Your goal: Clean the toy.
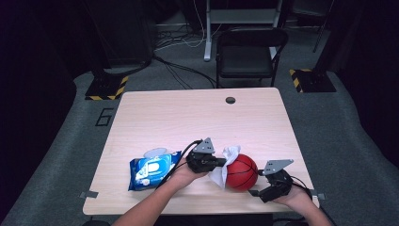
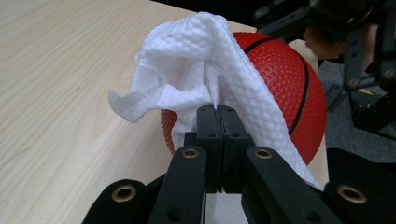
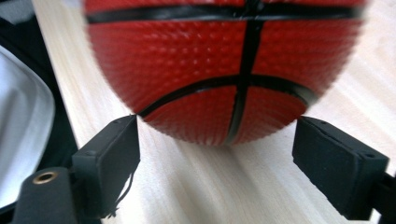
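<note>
My left gripper (image 2: pixel 217 112) has its jaws pressed together on a fold of the white wet wipe (image 2: pixel 196 70); in the left gripper view the two black pads meet at the centre of the frame with the wipe pinched between them. From there the wipe billows up and drapes over the near side of the red mini basketball (image 2: pixel 285 79), which fills the right half of that view and rests on the table (image 2: pixel 56 93).

My right gripper (image 3: pixel 217 154) has its jaws spread wide, holding nothing. In the right gripper view one finger (image 3: pixel 109 154) stands at the lower left and the other at the lower right, with the lower curve of the basketball (image 3: pixel 219 60) between and just beyond them. The left pad looks to be at the ball's edge, though the blur keeps me from telling whether it touches; the right pad stands apart from it.

In the high view the left gripper (image 1: pixel 225 162) reaches in from the left at the lower centre of the frame, the wipe (image 1: pixel 226 162) against the ball's (image 1: pixel 242 172) left side, and the right gripper (image 1: pixel 256 190) sits low just to the ball's lower right. To the left of my left hand (image 1: pixel 186 174) lies a blue pack of wet wipes (image 1: pixel 153 170) with its flap up, near the front edge of the light wooden table (image 1: pixel 188 117).
</note>
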`<state>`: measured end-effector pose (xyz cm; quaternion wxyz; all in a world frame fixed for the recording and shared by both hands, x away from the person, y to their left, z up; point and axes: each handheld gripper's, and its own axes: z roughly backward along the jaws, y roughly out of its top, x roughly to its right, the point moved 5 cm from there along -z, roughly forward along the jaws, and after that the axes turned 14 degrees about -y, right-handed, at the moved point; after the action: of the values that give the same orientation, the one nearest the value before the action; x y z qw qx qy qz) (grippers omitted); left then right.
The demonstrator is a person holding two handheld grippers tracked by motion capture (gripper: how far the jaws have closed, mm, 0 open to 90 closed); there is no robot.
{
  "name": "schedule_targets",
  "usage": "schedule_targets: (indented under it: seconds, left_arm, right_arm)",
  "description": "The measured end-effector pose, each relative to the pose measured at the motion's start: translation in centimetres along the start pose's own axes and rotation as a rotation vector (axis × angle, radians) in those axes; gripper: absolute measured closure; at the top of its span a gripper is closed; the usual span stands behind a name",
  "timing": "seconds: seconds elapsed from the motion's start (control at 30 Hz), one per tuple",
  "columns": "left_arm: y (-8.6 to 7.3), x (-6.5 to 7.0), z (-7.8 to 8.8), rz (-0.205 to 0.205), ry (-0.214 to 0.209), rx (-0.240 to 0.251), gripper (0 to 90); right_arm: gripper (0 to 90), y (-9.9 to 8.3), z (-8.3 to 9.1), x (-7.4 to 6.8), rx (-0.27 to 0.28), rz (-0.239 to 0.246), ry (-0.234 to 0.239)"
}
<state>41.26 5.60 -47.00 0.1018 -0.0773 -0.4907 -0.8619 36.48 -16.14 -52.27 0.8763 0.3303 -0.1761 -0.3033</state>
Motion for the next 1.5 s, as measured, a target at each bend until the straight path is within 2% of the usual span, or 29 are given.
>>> schedule_targets:
  seconds: [0.13, 0.23, 0.3, 0.37, 0.57, 0.6, 0.73, 0.8, 0.83, 0.87, 0.9, 0.93, 1.07, 1.2, 1.33, 1.5]
  left_arm:
    - [0.0, -0.1, 0.3, 0.001, 0.01, -0.012, 89.0]
    - [0.1, 0.0, 0.8, 0.01, -0.001, 0.015, 89.1]
    - [0.3, 0.2, 1.2, 0.006, -0.012, 0.026, 89.1]
    - [0.5, 0.4, 2.0, -0.009, 0.011, 0.031, 89.1]
    - [-0.1, -0.3, 5.2, 0.001, 0.084, 0.03, 89.1]
    - [-0.4, -0.5, 5.8, 0.003, 0.097, 0.027, 89.1]
    - [-1.4, -1.1, 7.0, 0.022, 0.139, 0.019, 89.0]
    - [-2.3, -1.5, 7.1, 0.04, 0.155, 0.003, 89.1]
    - [-2.5, -1.6, 7.1, 0.043, 0.155, 0.002, 89.0]
    - [-2.6, -1.7, 7.1, 0.044, 0.152, 0.022, 89.1]
    - [-2.6, -1.7, 7.2, 0.051, 0.149, 0.026, 89.1]
    - [-2.6, -1.7, 7.1, 0.047, 0.158, 0.025, 89.1]
    - [-2.5, -1.6, 6.9, 0.053, 0.147, 0.034, 89.1]
    - [-2.3, -1.5, 6.6, 0.052, 0.132, 0.043, 89.1]
    - [-2.0, -1.2, 6.3, 0.048, 0.113, 0.051, 89.1]
    - [-1.8, -1.1, 6.1, 0.041, 0.11, 0.052, 89.0]
  right_arm:
    - [10.7, 0.1, -1.1, -0.3, -0.019, 0.012, -0.007]
    - [11.2, 0.6, -1.7, -0.4, -0.011, 0.021, -0.006]
    - [11.4, 1.0, -2.5, -1.0, -0.027, 0.042, -0.007]
    - [11.7, 1.7, -3.4, -1.4, -0.027, 0.053, -0.012]
    - [11.8, 4.5, -5.0, -2.2, -0.006, 0.06, 0.0]
    - [11.8, 5.0, -5.5, -2.3, -0.004, 0.075, -0.003]
    - [11.8, 6.3, -7.1, -3.0, -0.01, 0.079, 0.01]
    - [11.8, 6.7, -7.8, -3.2, -0.018, 0.079, 0.019]
    - [11.6, 6.6, -8.0, -3.1, -0.021, 0.086, 0.018]
    - [11.7, 6.6, -8.1, -3.1, -0.02, 0.093, 0.018]
    - [12.0, 6.6, -8.0, -3.1, -0.017, 0.08, 0.02]
    - [12.5, 6.5, -7.9, -3.0, -0.013, 0.087, 0.019]
    - [16.0, 6.3, -7.0, -2.5, 0.004, 0.081, 0.014]
    - [17.6, 6.6, -4.6, -1.8, 0.085, 0.027, 0.025]
    - [16.9, 9.1, -2.2, -1.5, 0.193, 0.015, 0.029]
    - [14.9, 12.2, -2.3, -2.7, 0.24, 0.047, 0.049]
